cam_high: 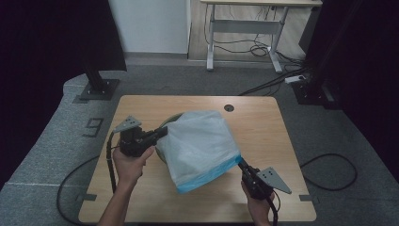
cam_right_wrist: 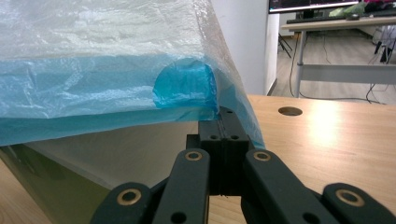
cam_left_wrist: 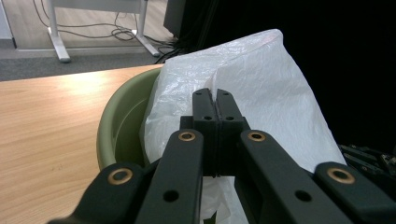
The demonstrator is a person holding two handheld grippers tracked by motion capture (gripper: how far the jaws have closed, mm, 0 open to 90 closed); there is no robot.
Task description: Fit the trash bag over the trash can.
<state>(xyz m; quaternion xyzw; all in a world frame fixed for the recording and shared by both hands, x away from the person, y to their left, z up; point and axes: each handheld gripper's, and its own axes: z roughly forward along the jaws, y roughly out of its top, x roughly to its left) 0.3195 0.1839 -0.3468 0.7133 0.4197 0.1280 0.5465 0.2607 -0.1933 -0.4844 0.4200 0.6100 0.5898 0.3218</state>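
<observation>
White plastic bag (cam_high: 200,143) w/ blue hem, stretched mid-table over green basin (cam_left_wrist: 122,122). My left gripper (cam_high: 162,133) is clenched on its left side, right gripper (cam_high: 242,164) pinching the blue corner toward the table's (cam_high: 263,122) near right edge. Both sets of jaws tight on plastic.
</observation>
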